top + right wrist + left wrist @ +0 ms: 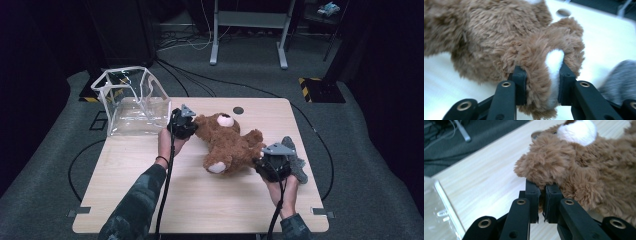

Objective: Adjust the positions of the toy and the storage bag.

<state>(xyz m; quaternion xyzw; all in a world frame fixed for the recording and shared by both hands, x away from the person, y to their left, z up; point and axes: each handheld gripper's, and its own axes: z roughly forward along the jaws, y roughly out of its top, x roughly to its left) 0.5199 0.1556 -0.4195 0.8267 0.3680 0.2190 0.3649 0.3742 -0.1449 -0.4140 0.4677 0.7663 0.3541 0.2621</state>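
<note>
A brown teddy bear [230, 145] lies on its back across the middle of the wooden table [200, 200], its head with the white muzzle toward the back. My left gripper [194, 126] is at the bear's head end. In the left gripper view it [543, 188] is shut on a tuft of fur of the bear [586, 170] beside the head. My right gripper [259, 164] is at the leg end. In the right gripper view it [541, 75] is shut on a foot with a white sole [554, 60].
A clear plastic bag [132, 100] with a white rim stands open at the table's back left corner, close behind the left hand. A grey plush toy [298, 162] lies by the right gripper near the right edge. A small round hole [238, 110] marks the tabletop behind the bear.
</note>
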